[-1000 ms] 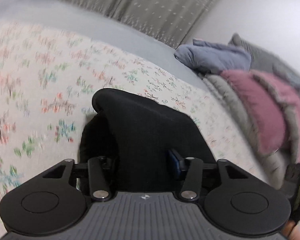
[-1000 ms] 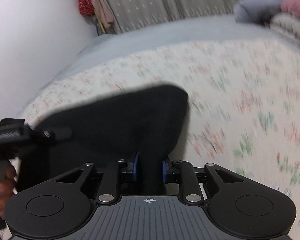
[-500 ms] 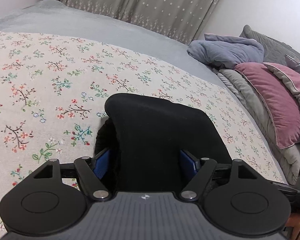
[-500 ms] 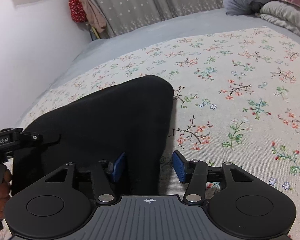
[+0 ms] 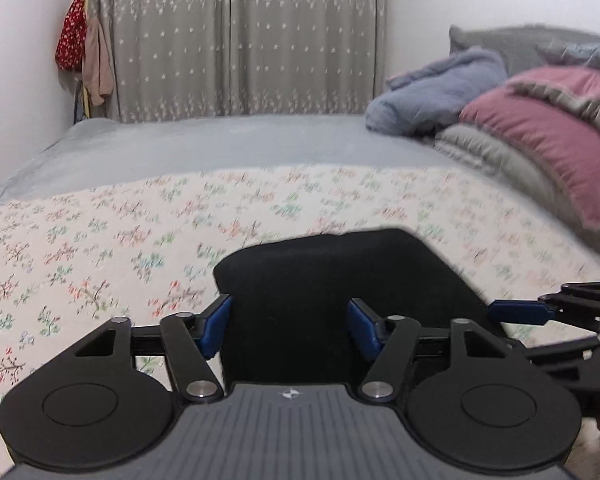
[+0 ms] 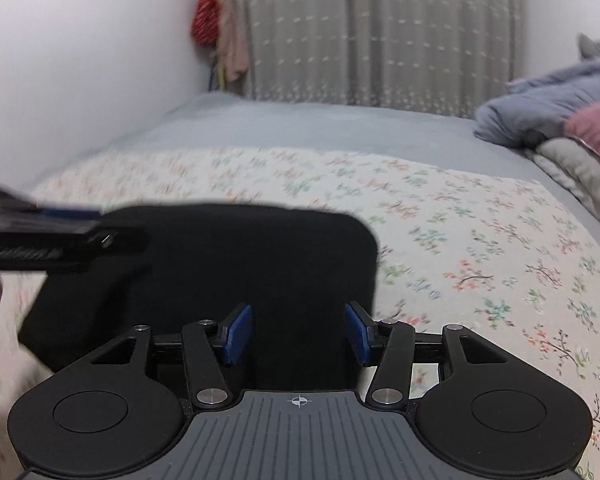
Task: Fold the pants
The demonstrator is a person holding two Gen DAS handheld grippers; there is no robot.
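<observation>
Both grippers drawn back, folded black pants [image 5: 340, 292] released on floral sheet [image 5: 100, 248]

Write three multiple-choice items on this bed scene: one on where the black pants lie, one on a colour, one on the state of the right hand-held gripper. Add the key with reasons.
1. Where do the folded black pants lie?
A. on the floral sheet
B. on the pillows
C. on the floor

2. What colour is the pillow beside the grey-blue blanket?
A. green
B. pink
C. yellow

3. How does the right hand-held gripper stand?
A. clamped on the pants
B. pads apart, pressing nothing
C. holding a pillow

Key:
1 A: the floral sheet shows around the pants on the far and right sides.
2 B: the pillow is dusty pink against the grey bedding.
3 B: both blue pads stand clear of each other, with the pants lying below the gap and no fabric pinched.
</observation>
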